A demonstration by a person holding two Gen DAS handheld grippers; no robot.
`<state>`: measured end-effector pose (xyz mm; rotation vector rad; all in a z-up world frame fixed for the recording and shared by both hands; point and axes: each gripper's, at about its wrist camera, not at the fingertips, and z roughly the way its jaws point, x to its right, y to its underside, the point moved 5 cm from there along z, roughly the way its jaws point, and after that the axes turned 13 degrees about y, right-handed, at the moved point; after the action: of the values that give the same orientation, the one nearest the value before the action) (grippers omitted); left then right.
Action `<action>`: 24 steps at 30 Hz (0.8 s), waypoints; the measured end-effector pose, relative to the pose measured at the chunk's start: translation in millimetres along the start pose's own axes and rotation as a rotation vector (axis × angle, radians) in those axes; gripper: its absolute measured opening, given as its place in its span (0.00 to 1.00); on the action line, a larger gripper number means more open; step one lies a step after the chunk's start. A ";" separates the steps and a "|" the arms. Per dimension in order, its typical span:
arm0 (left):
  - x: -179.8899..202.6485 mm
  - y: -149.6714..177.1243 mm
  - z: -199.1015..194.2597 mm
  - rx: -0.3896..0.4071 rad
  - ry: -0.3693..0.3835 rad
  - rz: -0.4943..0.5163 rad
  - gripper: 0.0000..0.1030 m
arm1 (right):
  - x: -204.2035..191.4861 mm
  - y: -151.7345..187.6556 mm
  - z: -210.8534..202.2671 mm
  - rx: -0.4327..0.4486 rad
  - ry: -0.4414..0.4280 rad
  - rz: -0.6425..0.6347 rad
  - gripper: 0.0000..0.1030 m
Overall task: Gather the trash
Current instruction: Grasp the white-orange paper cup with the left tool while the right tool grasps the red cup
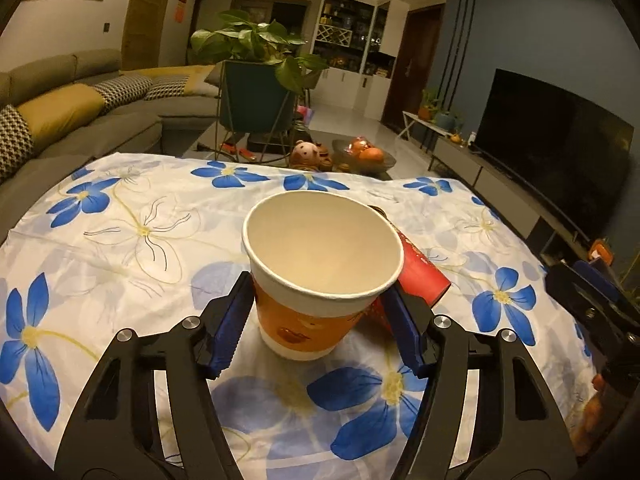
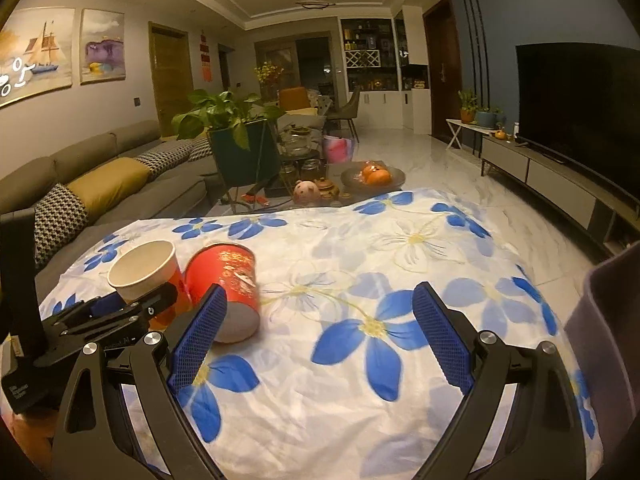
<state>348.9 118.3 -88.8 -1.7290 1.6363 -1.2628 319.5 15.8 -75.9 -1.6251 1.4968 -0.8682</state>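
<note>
Cup between the jaws

The left gripper (image 1: 320,312) is wide around the paper cup (image 1: 320,264), not squeezing. The right gripper (image 2: 320,336) is wide, empty. A bump could tip the cup into the red can (image 2: 228,284) just beyond.

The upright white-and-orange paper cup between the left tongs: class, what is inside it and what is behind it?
The paper cup looks empty. A red paper cup lies tipped behind it; its interior is hidden.

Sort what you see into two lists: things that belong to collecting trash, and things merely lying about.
Belongs to the job:
- paper cup, upright between the left gripper fingers
- red cup, tipped over beside it
- right gripper, open over the floral cloth

Just lying about:
- potted plant
- fruit bowl
- television
- sofa
</note>
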 end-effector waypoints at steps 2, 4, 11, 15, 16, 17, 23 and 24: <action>-2.6 -0.4 -4.4 0.008 -0.002 -0.008 0.59 | -6.5 -1.5 4.6 -0.006 -0.013 -0.002 0.88; -6.2 -1.2 -13.1 0.019 -0.022 -0.012 0.58 | -14.4 -1.1 9.2 -0.017 -0.022 -0.011 0.88; -30.6 5.9 -63.0 0.062 -0.123 -0.023 0.58 | -54.8 0.7 33.4 -0.049 -0.053 -0.060 0.88; -42.2 10.8 -85.9 0.088 -0.154 -0.025 0.58 | -76.0 1.8 51.4 -0.063 -0.055 -0.080 0.88; -44.9 11.7 -89.5 0.093 -0.161 -0.026 0.59 | -80.0 2.3 54.9 -0.064 -0.052 -0.087 0.88; -48.4 12.7 -92.6 0.098 -0.166 -0.032 0.59 | -82.9 3.2 56.8 -0.066 -0.053 -0.090 0.87; -59.2 16.1 -95.4 0.101 -0.151 -0.062 0.59 | -95.5 9.8 70.0 -0.106 -0.061 -0.116 0.78; -59.6 16.6 -94.6 0.100 -0.150 -0.064 0.59 | -96.9 11.0 71.8 -0.112 -0.062 -0.122 0.76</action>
<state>268.1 196.2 -75.0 -1.7808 1.4202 -1.1913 368.2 117.6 -119.8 -1.8249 1.4380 -0.8041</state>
